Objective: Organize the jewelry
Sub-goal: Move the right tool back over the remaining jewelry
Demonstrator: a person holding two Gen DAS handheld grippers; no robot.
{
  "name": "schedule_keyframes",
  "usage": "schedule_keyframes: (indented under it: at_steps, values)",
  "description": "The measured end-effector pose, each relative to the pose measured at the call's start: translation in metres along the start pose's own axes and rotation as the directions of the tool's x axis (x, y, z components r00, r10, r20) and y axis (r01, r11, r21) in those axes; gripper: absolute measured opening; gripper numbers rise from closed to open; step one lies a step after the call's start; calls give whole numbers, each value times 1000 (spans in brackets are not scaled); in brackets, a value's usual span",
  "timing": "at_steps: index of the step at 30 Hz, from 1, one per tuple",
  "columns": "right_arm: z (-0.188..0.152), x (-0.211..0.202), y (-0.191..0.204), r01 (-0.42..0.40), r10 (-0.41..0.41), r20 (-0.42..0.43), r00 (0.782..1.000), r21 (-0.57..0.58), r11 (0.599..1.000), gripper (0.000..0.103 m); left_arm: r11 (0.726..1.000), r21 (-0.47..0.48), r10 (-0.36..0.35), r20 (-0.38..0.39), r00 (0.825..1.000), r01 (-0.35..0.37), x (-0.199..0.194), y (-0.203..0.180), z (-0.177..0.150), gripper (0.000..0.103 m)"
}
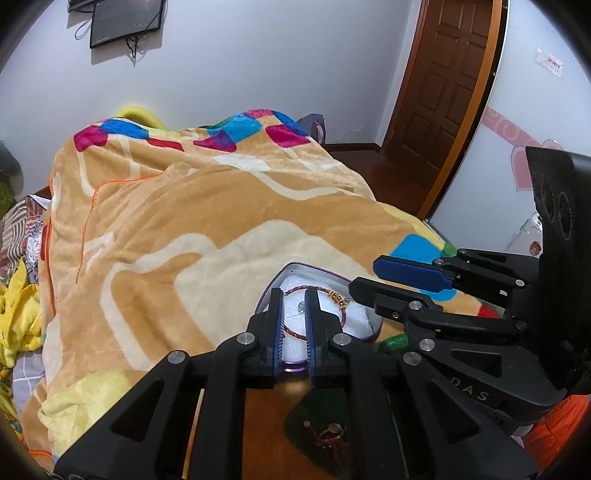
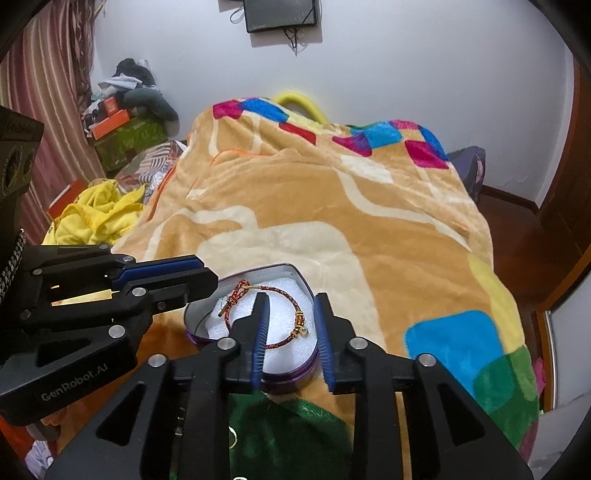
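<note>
At about 9 o'clock in the right wrist view, a heap of yellow cloth (image 2: pixel 96 216) lies beside the bed, with an orange box (image 2: pixel 110 120) on green boxes further back at 10 o'clock. The left gripper (image 2: pixel 208 275) reaches in from 9 o'clock in that view, its fingers (image 2: pixel 162 267) nearly pressed together with only a thin slit between them and nothing seen in it; their tips hang just over the left rim of the heart-shaped tin (image 2: pixel 207 338).

The tin sits on the orange patterned blanket (image 2: pixel 332 206) that covers the bed, lined with white foam (image 2: pixel 280 317). On the foam lies a red braided bracelet (image 2: pixel 284 341) with gold beads (image 2: pixel 299 321) at its 3 o'clock side and a knotted clasp (image 2: pixel 240 290) at 11 o'clock.

The right gripper (image 2: pixel 291 314) hovers low over the tin, its fingers (image 2: pixel 263 325) spread apart and holding nothing. The bracelet's right half, beads included, shows in the gap between them, while the left finger covers part of the loop.

In the left wrist view the left gripper (image 1: pixel 294 306) frames the same tin (image 1: pixel 295 267), with a strand of bracelet (image 1: pixel 295 291) crossing between its fingers (image 1: pixel 275 317). The right gripper (image 1: pixel 364 275) enters from 3 o'clock, fingers (image 1: pixel 410 273) apart, tips at the tin's right rim. A dark wooden door (image 1: pixel 439 85) stands at 1 o'clock, and a wall-mounted screen (image 1: pixel 125 22) at 11 o'clock.
</note>
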State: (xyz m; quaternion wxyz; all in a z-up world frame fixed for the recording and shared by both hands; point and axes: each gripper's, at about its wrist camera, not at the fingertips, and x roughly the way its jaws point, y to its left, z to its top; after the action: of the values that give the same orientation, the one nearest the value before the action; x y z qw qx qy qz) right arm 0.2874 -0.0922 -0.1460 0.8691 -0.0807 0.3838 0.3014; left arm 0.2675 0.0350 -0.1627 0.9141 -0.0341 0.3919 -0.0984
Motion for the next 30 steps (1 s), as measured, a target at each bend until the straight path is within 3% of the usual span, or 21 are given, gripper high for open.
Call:
schedule_keyframes:
  at_steps: [14, 23, 27, 30]
  values:
    - [-8, -62, 9, 8, -10, 101, 995, 17, 1000, 24, 998, 29, 59, 49, 997, -60, -50, -16, -14, 14]
    - [-28, -83, 13, 15, -19, 104, 994, 38, 999, 26, 997, 12, 70, 48, 996, -71, -74, -20, -35, 24]
    - [-38, -84, 15, 23, -27, 88, 996, 43, 999, 32, 997, 3, 77, 45, 996, -77, -82, -22, -45, 37]
    - [-45, -86, 17, 25, -28, 75, 997, 41, 999, 33, 997, 4, 72, 33, 997, -72, -85, -25, -52, 38]
